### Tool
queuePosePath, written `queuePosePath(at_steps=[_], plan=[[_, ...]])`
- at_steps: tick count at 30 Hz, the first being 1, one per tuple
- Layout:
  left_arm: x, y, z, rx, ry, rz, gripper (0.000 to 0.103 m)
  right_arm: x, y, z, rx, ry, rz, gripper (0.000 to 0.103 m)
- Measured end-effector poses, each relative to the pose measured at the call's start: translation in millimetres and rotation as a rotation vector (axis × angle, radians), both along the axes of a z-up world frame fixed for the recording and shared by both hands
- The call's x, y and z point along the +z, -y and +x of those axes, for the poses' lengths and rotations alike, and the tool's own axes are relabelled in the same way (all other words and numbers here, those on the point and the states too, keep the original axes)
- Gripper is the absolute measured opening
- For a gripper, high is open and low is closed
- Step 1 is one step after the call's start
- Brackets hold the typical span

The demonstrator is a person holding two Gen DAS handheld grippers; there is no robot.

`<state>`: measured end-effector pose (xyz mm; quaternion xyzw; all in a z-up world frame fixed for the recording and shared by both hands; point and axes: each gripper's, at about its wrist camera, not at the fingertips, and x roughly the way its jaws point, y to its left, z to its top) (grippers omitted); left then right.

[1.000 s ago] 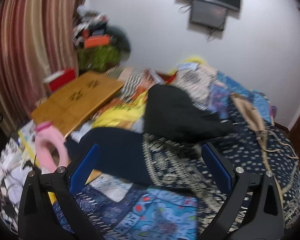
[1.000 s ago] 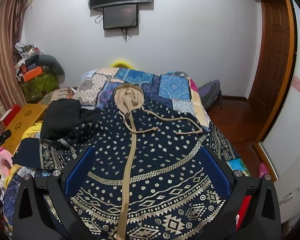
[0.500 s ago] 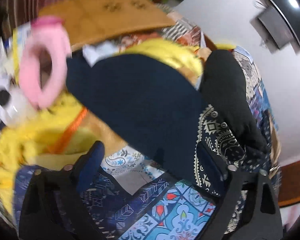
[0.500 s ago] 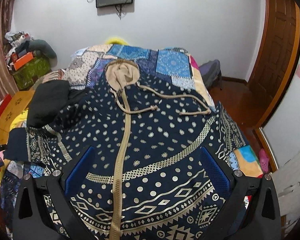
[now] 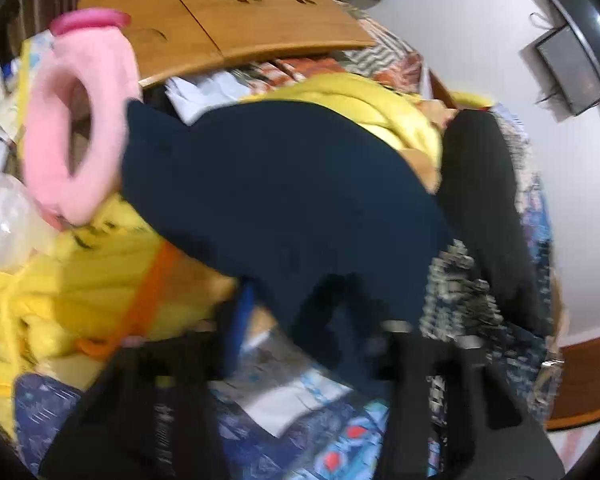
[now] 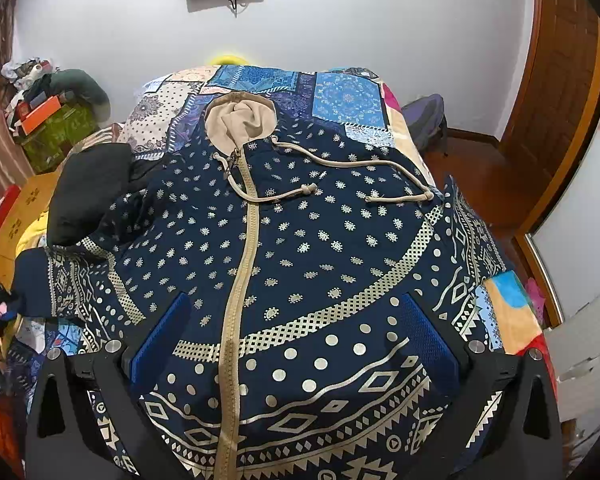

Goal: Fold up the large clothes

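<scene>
A navy patterned hoodie (image 6: 300, 248) lies spread face-up across a patchwork bed (image 6: 348, 96), its right edge near the mattress side. The right gripper (image 6: 292, 340) hovers over the hem, fingers spread wide. The left gripper (image 5: 312, 320) is at the plain navy sleeve cuff (image 5: 284, 200) — blur hides whether it pinches. A black garment (image 6: 88, 196), yellow cloth (image 5: 80, 280) and pink cushion (image 5: 72, 120) crowd that side.

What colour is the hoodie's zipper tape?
Beige, like the hood lining; the zipper shows best in the right wrist view.
</scene>
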<state>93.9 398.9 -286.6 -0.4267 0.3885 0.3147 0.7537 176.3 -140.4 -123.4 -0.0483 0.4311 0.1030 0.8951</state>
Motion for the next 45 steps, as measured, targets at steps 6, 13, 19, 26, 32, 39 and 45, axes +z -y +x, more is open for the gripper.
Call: queuePosePath(at_steps=[6,13,19,26,32,39,45], plan=[[34,25,14,-0.053,-0.089,0.225,0.004,7,4,-4,-0.002,0.011,0.02,0.103],[119,71,32,-0.157,0.083,0.39,0.003,17,5,-10,0.015,0.044,0.02,0.103],[181,125,66,-0.312,0.247,0.449,0.003,24,10,-12,0.026,0.075,0.016,0.103],[214,205,114,-0.542,0.367,0.429,0.003,23,23,-9,0.016,0.067,0.033,0.103],[204,280,160,-0.752,0.373,0.367,0.003,16,31,-6,0.012,0.05,0.017,0.103],[154,353,191,-0.969,0.259,0.285,0.003,10,35,-4,0.014,0.041,-0.009,0.103],[100,379,201,-1.085,0.129,0.147,0.003,6,37,-2,0.014,0.026,-0.019,0.103]])
